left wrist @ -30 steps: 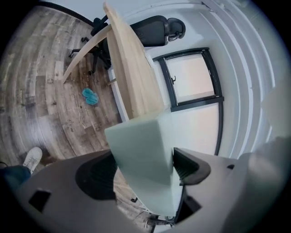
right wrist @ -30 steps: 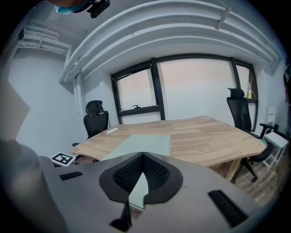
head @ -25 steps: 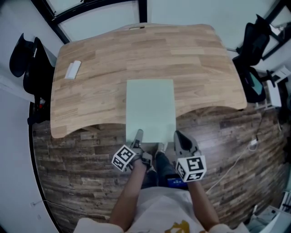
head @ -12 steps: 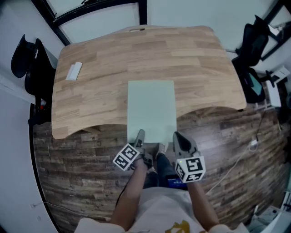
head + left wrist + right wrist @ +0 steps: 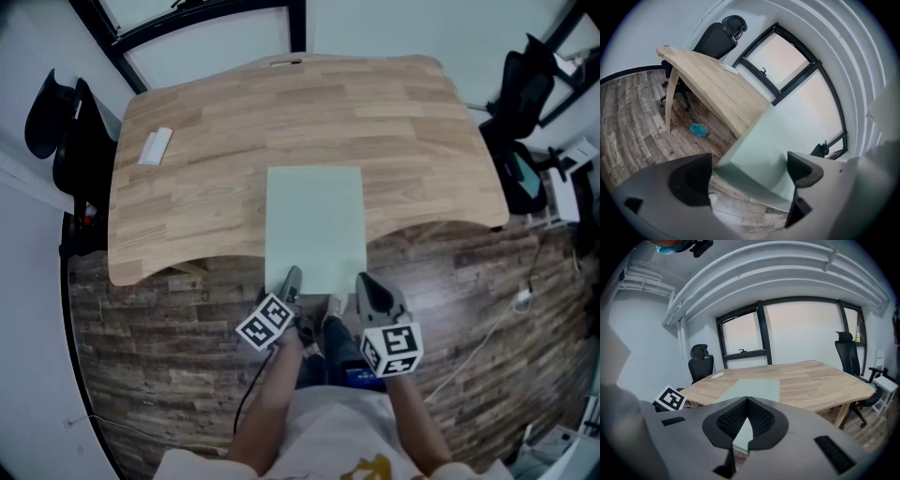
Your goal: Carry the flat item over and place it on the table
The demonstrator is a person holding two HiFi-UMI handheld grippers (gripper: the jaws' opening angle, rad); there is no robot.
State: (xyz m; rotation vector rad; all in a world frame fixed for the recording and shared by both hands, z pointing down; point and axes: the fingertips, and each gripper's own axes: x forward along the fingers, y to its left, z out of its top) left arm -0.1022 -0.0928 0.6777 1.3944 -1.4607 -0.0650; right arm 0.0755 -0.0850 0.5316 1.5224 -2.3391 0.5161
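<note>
- Flat item [image 5: 315,230], and what bears it: it lies mostly on the wooden surface [image 5: 187,187], long side running away from the person. Its near end hangs out past the front edge over the floor.
- The flat item is a pale green rectangular sheet. The overhanging end does not droop, so I'd judge it stiff, thin and light, with a smooth face that could slip in a light pinch. Gripped only at one end, its length would lever against the grip, so I'd take hold near both near corners, well in from the edge.
- The right gripper [image 5: 369,287] is pinching the sheet's near edge close to the right corner, with its ribbed pads drawn together on the thin edge.
- The left gripper [image 5: 294,284] stands spread. Its jaws have just been opening, and the near left corner sits between them with neither pad pressing on it, so that corner is free.
- A small white object [image 5: 154,146] lies at the far left of the surface, well apart from the sheet.
</note>
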